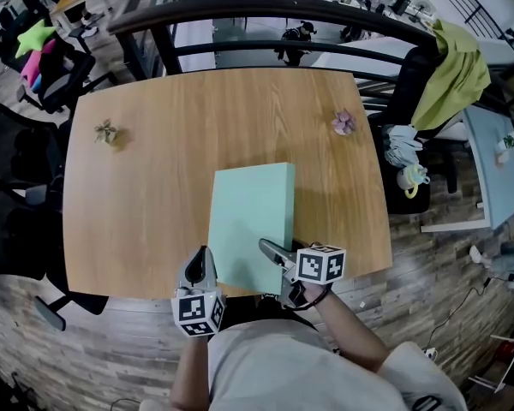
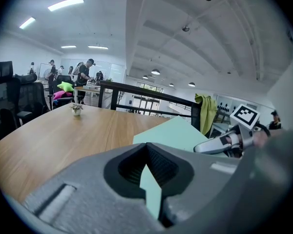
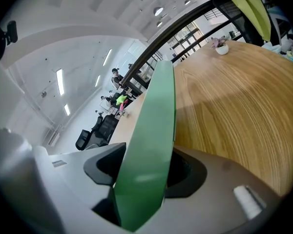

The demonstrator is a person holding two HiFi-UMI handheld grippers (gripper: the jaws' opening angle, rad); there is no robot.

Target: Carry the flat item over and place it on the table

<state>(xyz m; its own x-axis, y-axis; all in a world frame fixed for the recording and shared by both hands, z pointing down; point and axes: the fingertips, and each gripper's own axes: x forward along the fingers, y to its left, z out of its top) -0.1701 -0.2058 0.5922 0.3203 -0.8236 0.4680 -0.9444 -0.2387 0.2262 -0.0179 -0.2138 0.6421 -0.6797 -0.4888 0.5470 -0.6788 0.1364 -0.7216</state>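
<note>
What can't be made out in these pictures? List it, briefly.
Mint-green flat board: near corners, head view, covered by left gripper and right gripper.
Board's underside against the wooden table: hidden by the board, every view.
Small green potted plant, small pink potted plant: too small to identify, head view.

Left gripper [image 1: 202, 262] and right gripper [image 1: 271, 248] hide the mint board's [image 1: 250, 217] near corners.

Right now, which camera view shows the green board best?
The head view: almost the whole green board is seen from above, against the wooden table. The left gripper view shows only one corner and part of its top face; the right gripper view shows little more than its edge.
</note>
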